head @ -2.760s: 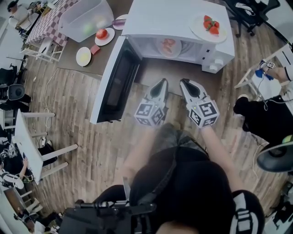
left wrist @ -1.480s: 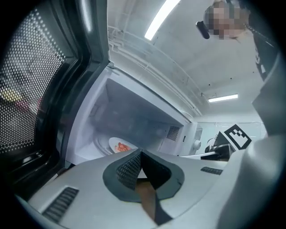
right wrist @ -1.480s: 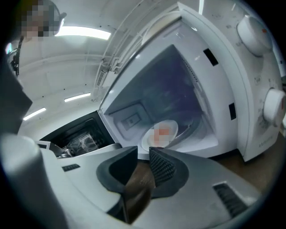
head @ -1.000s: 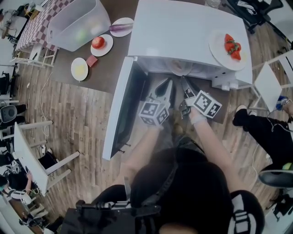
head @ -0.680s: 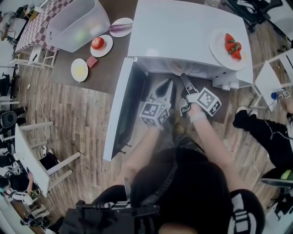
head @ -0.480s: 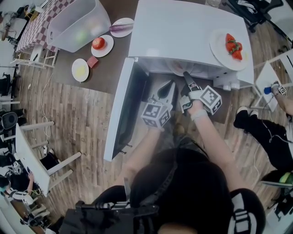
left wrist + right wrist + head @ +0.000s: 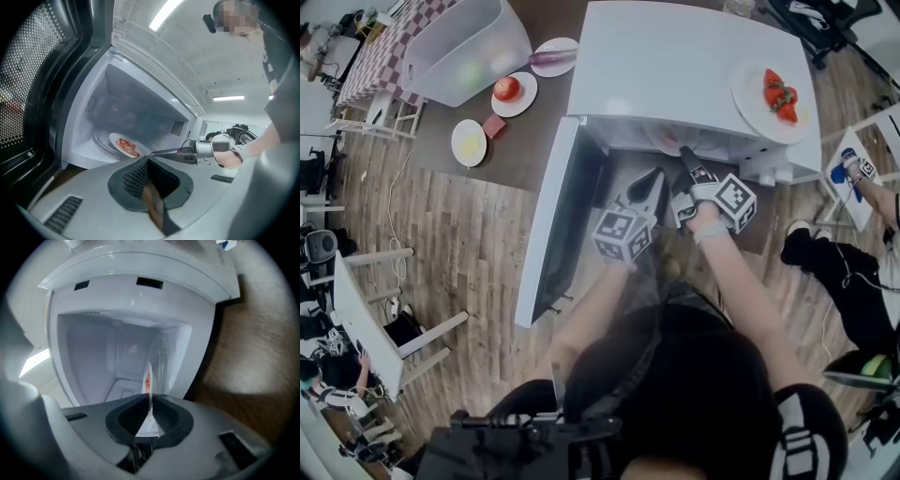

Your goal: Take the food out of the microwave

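Right gripper view is showing the right hand-held gripper [image 7: 150,398] closing its jaws on the near rim of the plate [image 7: 147,423], sitting inside the microwave [image 7: 140,291] with the food [image 7: 126,146] on it. The plate is probably handling stiff, slick and breakable, needing a firm, level rim pinch. The left hand-held gripper [image 7: 149,160] is hanging shut, empty

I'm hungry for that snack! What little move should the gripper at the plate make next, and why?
Probably draw the plate straight out, kept level, once the grip is firm. The jaws of the right gripper are closing with the plate's rim between them, and the food sits inside the microwave.
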{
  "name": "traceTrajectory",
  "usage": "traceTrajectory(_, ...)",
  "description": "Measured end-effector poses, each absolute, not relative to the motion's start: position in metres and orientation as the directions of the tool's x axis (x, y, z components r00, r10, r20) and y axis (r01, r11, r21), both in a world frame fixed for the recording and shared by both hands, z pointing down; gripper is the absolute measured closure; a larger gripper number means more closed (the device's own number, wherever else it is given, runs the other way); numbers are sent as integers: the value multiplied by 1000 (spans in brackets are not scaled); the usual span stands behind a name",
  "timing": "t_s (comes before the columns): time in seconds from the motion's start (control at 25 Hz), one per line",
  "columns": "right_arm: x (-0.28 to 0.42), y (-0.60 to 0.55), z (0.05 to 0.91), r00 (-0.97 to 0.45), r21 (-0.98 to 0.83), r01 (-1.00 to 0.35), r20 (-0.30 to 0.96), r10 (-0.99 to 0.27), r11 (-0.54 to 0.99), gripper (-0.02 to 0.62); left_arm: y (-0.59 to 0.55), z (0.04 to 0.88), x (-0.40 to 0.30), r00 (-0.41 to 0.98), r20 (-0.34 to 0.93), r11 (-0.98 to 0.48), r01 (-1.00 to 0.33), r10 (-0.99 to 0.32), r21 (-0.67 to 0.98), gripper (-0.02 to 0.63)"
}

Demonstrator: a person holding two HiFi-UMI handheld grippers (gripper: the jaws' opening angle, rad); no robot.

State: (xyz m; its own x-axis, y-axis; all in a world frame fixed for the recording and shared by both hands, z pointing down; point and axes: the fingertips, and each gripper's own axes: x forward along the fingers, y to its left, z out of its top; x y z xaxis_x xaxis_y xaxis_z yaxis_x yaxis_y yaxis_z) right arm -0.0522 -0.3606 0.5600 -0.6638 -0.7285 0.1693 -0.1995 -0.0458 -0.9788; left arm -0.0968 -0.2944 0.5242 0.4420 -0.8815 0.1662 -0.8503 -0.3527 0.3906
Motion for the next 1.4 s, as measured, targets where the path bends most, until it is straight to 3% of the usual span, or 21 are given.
traceTrajectory(0.12, -52, -358, 558, -657, -982, -182, 161, -736, -52, 572, -293, 526, -99, 447, 170, -344, -838, -878, 424, 602)
traceTrajectory(0.2, -51, -355, 555, -659, -982, -186, 159, -735, -47, 574, -292, 527, -97, 457, 182, -338, -825, -871, 453, 480)
traceTrajectory(0.48, -45, -342, 554, -666, -986, -158, 140, -733, -45, 577, -292, 536, -98, 445, 217, -273, -796, -869, 540, 480)
traceTrajectory(0.96, -37, -324, 554, -662, -988, -147, 131, -738, -43, 575, -295, 551, -100, 470, 210, -106, -560, -857, 821, 460)
traceTrajectory(1.4, -28, -313, 555, -666, -990, -137, 119, -736, -35, 577, -299, 557, -91, 485, 185, -52, -435, -855, 899, 460)
